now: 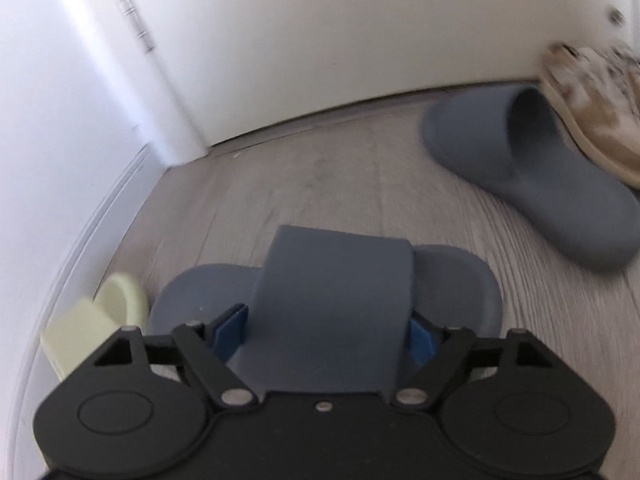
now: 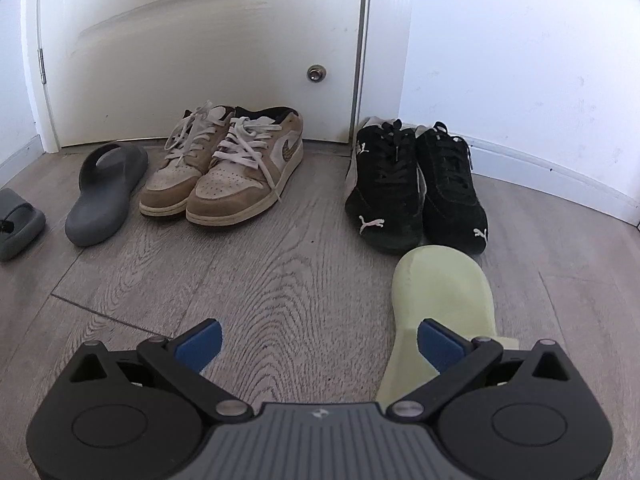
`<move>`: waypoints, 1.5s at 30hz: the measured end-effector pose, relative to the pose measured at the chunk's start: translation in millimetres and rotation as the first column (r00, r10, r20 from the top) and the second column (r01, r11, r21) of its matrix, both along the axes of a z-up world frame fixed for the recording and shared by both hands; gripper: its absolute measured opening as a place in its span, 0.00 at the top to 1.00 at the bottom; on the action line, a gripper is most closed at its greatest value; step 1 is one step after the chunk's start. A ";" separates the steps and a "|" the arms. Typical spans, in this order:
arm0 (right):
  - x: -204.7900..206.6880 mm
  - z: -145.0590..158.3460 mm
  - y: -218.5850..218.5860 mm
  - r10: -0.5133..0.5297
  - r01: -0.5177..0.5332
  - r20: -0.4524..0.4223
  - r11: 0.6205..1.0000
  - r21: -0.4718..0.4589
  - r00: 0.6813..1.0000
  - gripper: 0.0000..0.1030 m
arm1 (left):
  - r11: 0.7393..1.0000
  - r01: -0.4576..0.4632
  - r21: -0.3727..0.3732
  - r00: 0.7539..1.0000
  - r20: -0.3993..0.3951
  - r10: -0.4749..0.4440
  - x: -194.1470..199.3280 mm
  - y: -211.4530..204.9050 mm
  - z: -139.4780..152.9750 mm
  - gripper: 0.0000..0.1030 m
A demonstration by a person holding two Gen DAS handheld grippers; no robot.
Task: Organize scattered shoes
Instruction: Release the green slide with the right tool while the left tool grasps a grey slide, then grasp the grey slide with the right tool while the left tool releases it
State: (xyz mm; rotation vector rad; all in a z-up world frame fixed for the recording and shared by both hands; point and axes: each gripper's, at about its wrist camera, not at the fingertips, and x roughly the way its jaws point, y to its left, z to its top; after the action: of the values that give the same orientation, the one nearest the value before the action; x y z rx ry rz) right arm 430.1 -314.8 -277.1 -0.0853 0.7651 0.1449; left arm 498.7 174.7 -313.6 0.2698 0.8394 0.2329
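My left gripper (image 1: 326, 330) is shut on the strap of a grey slide (image 1: 332, 296), holding it just above the wood floor. It also shows at the far left of the right wrist view (image 2: 18, 222). Its matching grey slide (image 1: 536, 168) lies to the right, near the door; it shows too in the right wrist view (image 2: 106, 192). My right gripper (image 2: 320, 344) is open and empty above the floor. A pale green slide (image 2: 440, 300) lies under its right finger. Another pale green slide (image 1: 100, 320) sits low left by the wall.
A tan and white sneaker pair (image 2: 228, 168) stands against the white door (image 2: 200, 40). A black sneaker pair (image 2: 416, 188) stands at the corner by the right wall (image 2: 520, 60). A baseboard (image 1: 100, 208) runs along the left wall.
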 end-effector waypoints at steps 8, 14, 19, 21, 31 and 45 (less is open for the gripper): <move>-4.0 -2.5 1.5 0.009 -0.009 -0.019 1.000 0.030 1.000 0.00 | 0.994 0.109 -0.014 0.994 -0.024 -0.109 -57.7 -76.1 1.0 0.22; -7.0 -3.9 -1.1 0.018 -0.017 -0.026 0.999 0.049 0.999 0.00 | 0.947 0.317 -0.044 0.945 -0.070 -0.319 -115.8 -160.7 -0.4 0.22; -18.3 -6.6 -1.2 0.063 -0.061 -0.039 0.998 0.031 0.997 0.00 | 0.861 0.500 -0.095 0.861 -0.060 -0.506 -151.2 -232.0 -1.7 0.21; -22.8 -7.7 -1.2 0.080 -0.079 -0.044 0.997 0.024 0.996 0.00 | 0.805 0.569 -0.168 0.812 -0.045 -0.582 -155.0 -259.5 -2.9 0.21; -48.6 -4.7 -6.7 0.104 -0.102 -0.052 0.994 0.030 0.993 0.00 | 0.769 0.449 -0.455 0.861 -0.008 -0.508 -126.1 -270.2 -4.9 0.21; -42.8 -21.3 65.7 0.702 -0.702 0.037 0.712 0.001 0.711 0.00 | 0.800 0.225 -0.556 0.974 0.121 -0.190 -160.5 -186.1 54.1 0.20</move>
State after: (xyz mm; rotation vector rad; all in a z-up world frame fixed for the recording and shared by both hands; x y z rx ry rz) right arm 387.3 -249.1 -298.4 -0.3686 0.6625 0.8857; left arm 338.3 -11.3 -259.5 -0.2099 0.7764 -0.2226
